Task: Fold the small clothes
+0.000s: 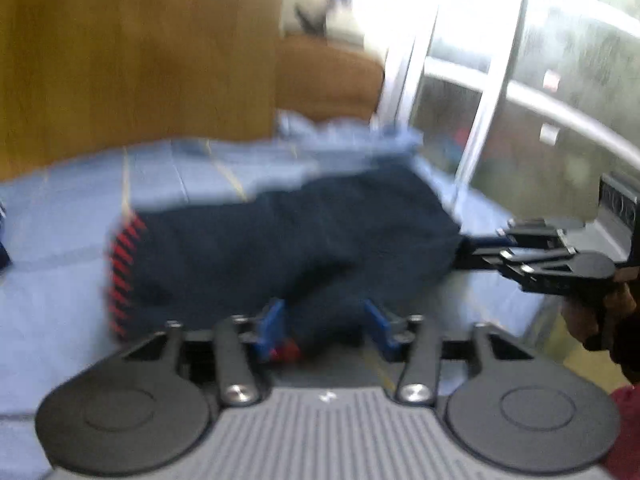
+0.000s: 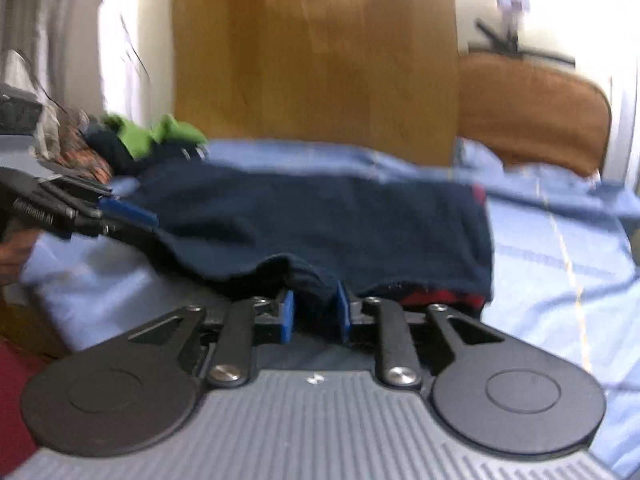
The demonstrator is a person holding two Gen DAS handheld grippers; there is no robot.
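Note:
A dark navy garment [image 1: 300, 240] lies spread on the light blue bed sheet [image 1: 60, 300], with a red-striped hem [image 1: 122, 276] at its left end. My left gripper [image 1: 326, 320] stands open at the near edge, blue pads wide apart, cloth lying loosely between them. In the right wrist view the same garment [image 2: 320, 220] lies flat, and a fold of its near edge sits between the pads of my right gripper [image 2: 315, 312], which stand a little apart and look open. Each gripper shows in the other's view: the right gripper [image 1: 480, 248] at the garment's right end, the left gripper [image 2: 132, 216] at its left end.
A wooden headboard [image 2: 316, 60] rises behind the bed. A heap of other clothes, green and dark [image 2: 152, 132], sits at the back left. A brown cushion [image 2: 532, 108] lies at the back right. A glass door with metal frames [image 1: 520, 100] stands beside the bed.

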